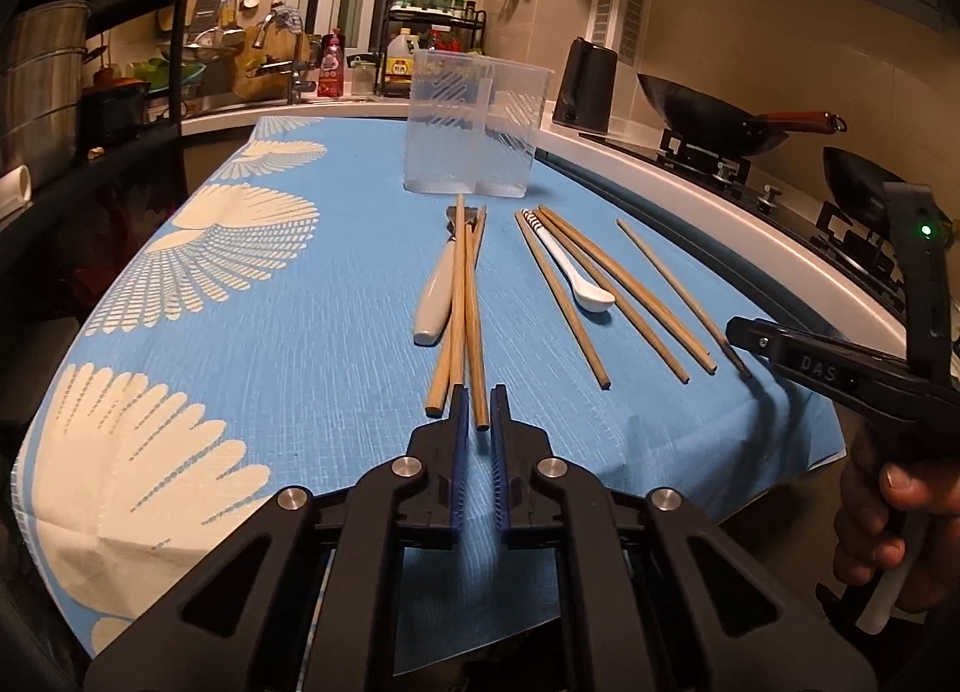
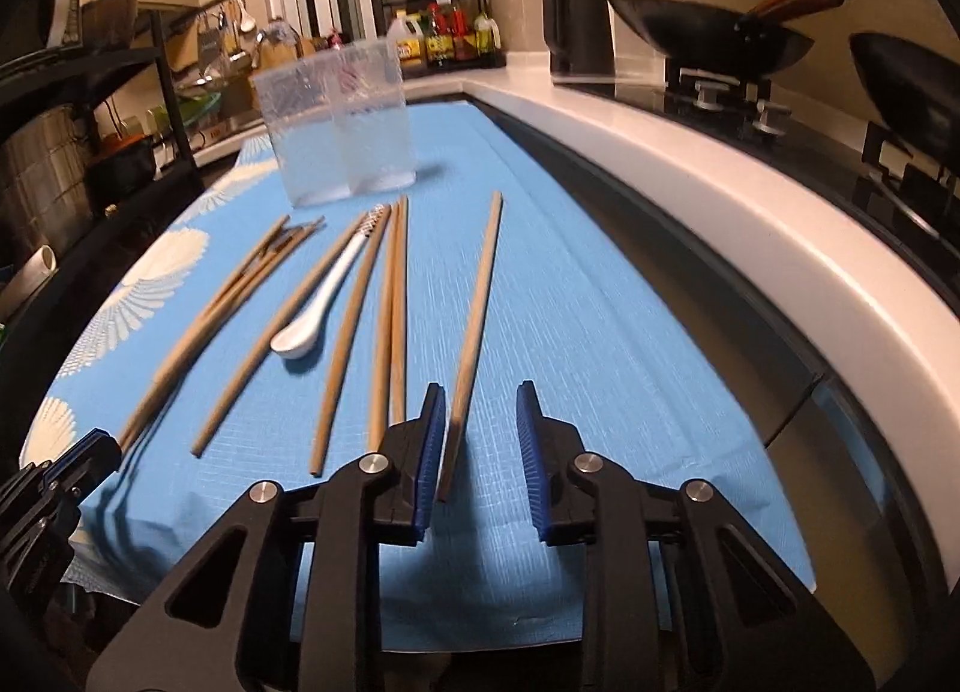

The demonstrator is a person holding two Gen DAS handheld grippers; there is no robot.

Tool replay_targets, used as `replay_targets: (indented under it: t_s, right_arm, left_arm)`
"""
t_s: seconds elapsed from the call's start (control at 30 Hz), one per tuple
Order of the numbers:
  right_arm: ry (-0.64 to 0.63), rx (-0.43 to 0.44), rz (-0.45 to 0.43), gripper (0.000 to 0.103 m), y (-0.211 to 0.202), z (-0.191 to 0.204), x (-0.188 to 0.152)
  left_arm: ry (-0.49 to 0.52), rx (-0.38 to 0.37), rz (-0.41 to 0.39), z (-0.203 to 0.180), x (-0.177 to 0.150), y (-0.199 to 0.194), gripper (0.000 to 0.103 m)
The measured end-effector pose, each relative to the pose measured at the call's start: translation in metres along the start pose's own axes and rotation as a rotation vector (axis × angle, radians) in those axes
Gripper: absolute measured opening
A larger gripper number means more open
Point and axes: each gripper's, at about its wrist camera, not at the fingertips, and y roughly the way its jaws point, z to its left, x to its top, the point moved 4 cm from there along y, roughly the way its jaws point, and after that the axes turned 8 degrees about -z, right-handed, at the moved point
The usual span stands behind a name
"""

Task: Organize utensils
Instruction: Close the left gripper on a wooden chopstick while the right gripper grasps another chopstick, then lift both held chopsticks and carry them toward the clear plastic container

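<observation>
— On the surface's blue cloth (image 1: 288,332), why are all the sticks lying lengthwise, with their ends toward us?

— It looks deliberate. Each end can be taken from the near edge without reaching over the others. The left gripper (image 1: 480,392) is doing that now. Its jaws are drawn to a narrow slot around the tip of one chopstick (image 1: 477,368), and I judge the stick to be pinched.

— That one is in the bundle beside the white-handled utensil (image 1: 435,296)?

— Yes, it is the bundle's right-hand stick, and it touches its neighbours further up. Taking it at the free end should keep the jaws off the others.

— And the right gripper (image 2: 480,386)?

— It has gone for the lone chopstick (image 2: 477,296), which lies well apart from the rest, so it is the easy pick. The jaws stand partly apart with the stick between them. It leans on one pad while the other pad is clear, so nothing is gripped yet.

— Where should they end up?

— Probably in the clear holder (image 1: 474,122). It stands upright behind the spread and is still empty. A divider splits it into two compartments, I'd guess one for chopsticks and one for the spoon (image 1: 576,278) and its kind.

— Any risk?

— A stick held at its tip can swing, so the lift may need care.
</observation>
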Motion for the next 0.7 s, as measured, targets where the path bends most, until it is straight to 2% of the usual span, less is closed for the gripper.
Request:
replay_targets:
  t_s: [0.03, 0.2, 0.43, 0.7]
  right_arm:
    - [0.006, 0.004, 0.013, 0.023, 0.004, -0.001, -0.002]
    - [-0.032, 0.003, 0.005, 0.007, 0.01, 0.003, -0.003]
    - [-0.056, 0.074, 0.002, 0.005, 0.008, 0.013, 0.0]
    - [-0.074, 0.111, -0.064, 0.005, -0.01, 0.024, 0.029]
  left_arm:
    - [0.011, -0.003, 0.0, -0.002, -0.001, 0.002, 0.007]
    - [0.052, 0.001, -0.006, -0.008, -0.002, 0.008, 0.006]
    - [0.071, 0.011, -0.02, -0.006, 0.003, 0.008, 0.005]
    - [0.084, 0.022, -0.103, 0.003, 0.027, -0.012, 0.004]
